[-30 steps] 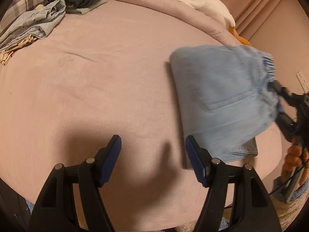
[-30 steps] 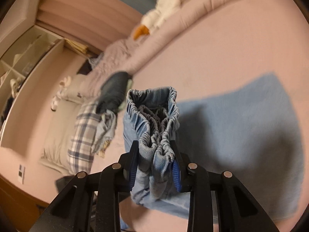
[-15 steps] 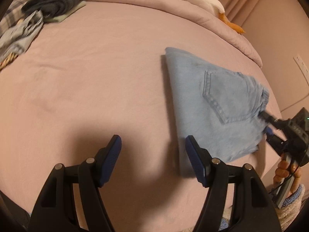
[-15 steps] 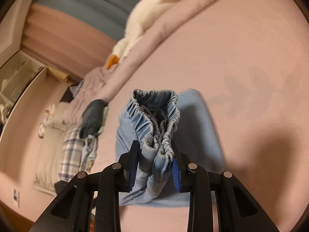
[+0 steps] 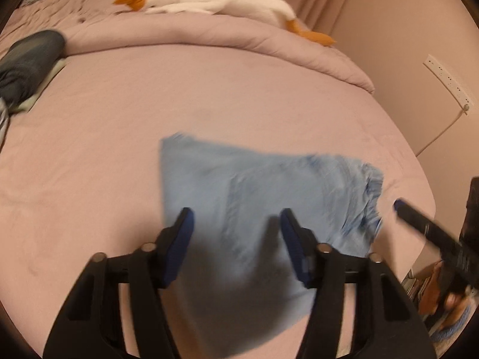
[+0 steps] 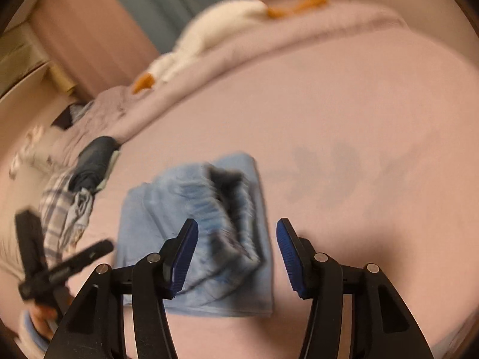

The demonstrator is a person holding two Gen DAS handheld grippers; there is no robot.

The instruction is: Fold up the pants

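The light blue denim pants (image 5: pixel 257 197) lie folded in a compact stack on the pink bed, with the elastic waistband (image 6: pixel 230 209) bunched on top at the near end. My left gripper (image 5: pixel 236 242) is open and empty, hovering just above the near part of the pants. My right gripper (image 6: pixel 236 254) is open and empty, just behind the waistband and clear of it. It also shows blurred at the right edge of the left wrist view (image 5: pixel 425 233). The left gripper shows blurred at the left of the right wrist view (image 6: pixel 60 266).
A rolled pink duvet (image 5: pixel 209 36) with a white goose plush (image 5: pixel 209 0) lies along the far side. A dark folded garment (image 5: pixel 27 59) and a plaid pile (image 6: pixel 60 203) sit at the left. The bed's edge (image 5: pixel 431 209) is close on the right, by a wall.
My right gripper opened and let go of the waistband, and the pants dropped flat onto the bed. My left gripper moved right, over the pants.
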